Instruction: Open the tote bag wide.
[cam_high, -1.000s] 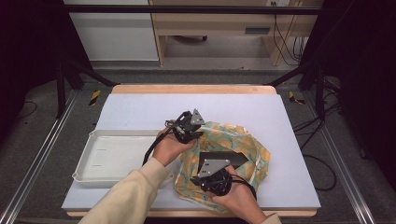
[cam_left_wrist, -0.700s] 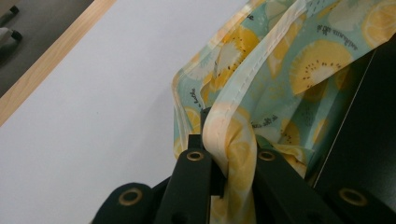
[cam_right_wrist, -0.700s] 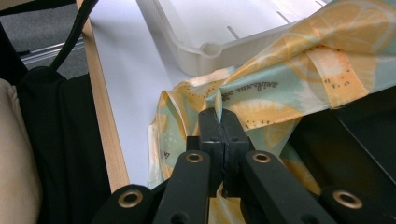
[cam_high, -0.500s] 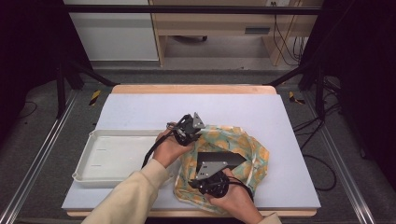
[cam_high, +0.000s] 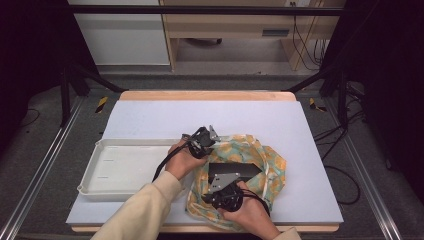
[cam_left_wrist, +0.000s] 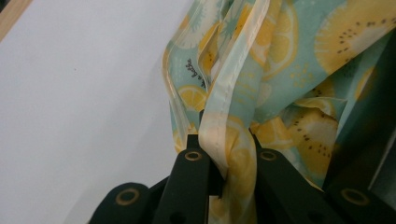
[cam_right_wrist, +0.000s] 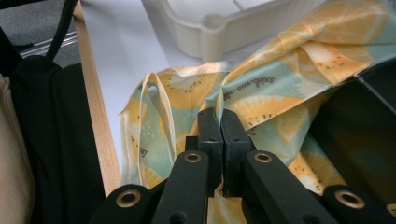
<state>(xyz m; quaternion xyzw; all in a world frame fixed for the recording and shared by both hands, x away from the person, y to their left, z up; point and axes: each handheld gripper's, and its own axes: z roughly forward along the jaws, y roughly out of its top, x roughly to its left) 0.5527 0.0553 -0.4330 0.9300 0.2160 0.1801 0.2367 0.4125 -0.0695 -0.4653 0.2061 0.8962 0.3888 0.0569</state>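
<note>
A teal cloth bag (cam_high: 267, 167) printed with yellow fruit slices lies crumpled right of the table's middle. My left gripper (cam_high: 212, 136) is at its far left edge, shut on the bag's pale hem (cam_left_wrist: 233, 116). My right gripper (cam_high: 210, 197) is at the bag's near left side. Its jaws are pressed together on a fold of the printed cloth (cam_right_wrist: 261, 107). A flat black object (cam_high: 239, 169) sits in the bag's mouth between the two grippers, and its dark surface (cam_right_wrist: 355, 121) also fills the right of the right gripper view.
A white plastic tray (cam_high: 95, 172) stands at the table's left, its corner (cam_right_wrist: 210, 28) just beyond the bag. The wooden near edge (cam_right_wrist: 95, 116) of the table runs close to my right gripper. Bare white tabletop (cam_high: 200, 115) lies behind the bag.
My right gripper has shifted slightly left along the bag's near side, taking the cloth with it. The left gripper has stayed almost still on the hem.
</note>
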